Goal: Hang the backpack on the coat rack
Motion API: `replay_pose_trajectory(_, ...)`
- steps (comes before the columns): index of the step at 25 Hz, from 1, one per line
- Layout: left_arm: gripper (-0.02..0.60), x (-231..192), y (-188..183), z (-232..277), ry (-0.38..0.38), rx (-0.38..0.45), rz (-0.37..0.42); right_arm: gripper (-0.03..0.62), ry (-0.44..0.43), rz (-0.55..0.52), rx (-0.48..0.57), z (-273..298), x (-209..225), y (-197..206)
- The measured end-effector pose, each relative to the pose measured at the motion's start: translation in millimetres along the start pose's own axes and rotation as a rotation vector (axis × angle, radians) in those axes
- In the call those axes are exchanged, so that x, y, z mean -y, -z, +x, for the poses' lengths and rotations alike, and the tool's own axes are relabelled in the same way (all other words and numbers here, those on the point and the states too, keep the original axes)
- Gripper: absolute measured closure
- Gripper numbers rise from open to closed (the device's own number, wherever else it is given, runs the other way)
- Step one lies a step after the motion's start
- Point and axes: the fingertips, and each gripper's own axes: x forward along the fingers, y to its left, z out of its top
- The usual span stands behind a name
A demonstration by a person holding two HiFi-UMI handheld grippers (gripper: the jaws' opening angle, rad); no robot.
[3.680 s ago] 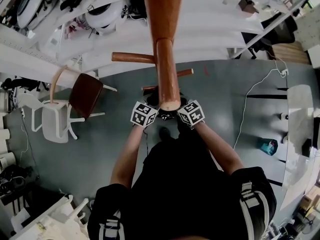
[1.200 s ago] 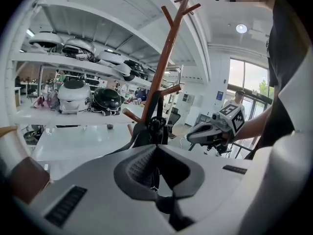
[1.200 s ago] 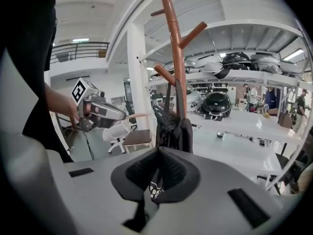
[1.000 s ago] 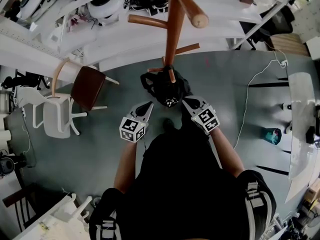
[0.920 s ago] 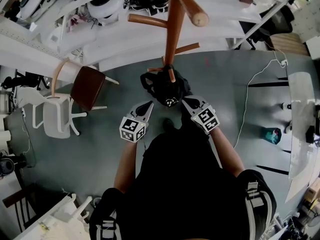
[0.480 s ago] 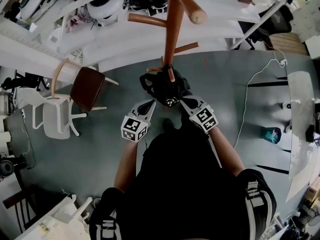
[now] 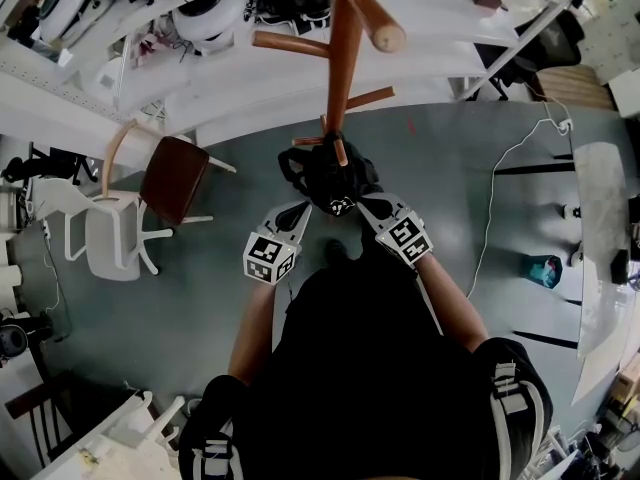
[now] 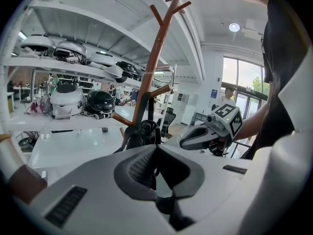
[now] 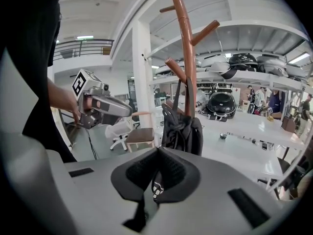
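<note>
A black backpack (image 7: 330,176) hangs by its strap from a low peg of the brown wooden coat rack (image 7: 343,48). In the right gripper view the backpack (image 9: 183,127) droops against the rack's pole (image 9: 185,58). My left gripper (image 7: 300,207) is shut and empty, just left of the bag and apart from it. On the bag's right side my right gripper (image 7: 363,202) is also shut with nothing in it. From the left gripper view, the shut jaws (image 8: 155,153) point at the backpack (image 8: 142,133) and rack (image 8: 152,62), with the right gripper (image 8: 209,132) beside them.
A brown-seated chair (image 7: 172,176) and a white chair (image 7: 110,236) stand to the left. White shelves with helmets (image 7: 200,23) run behind the rack. A white cable (image 7: 494,200) and a teal object (image 7: 539,267) lie on the grey floor at right.
Since the earliest frame both grippers have drawn back from the rack's pole, and the backpack hangs on its own. Over the last second both grippers have barely moved.
</note>
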Motion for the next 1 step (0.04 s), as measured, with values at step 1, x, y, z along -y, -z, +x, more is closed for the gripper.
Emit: replay_pose_trajectory(1,0.558,0.2,-0.4,1.2,0.000,-0.002,0.001,0.579,0.001,-0.001,0.001,-0.3,1.3,-0.5)
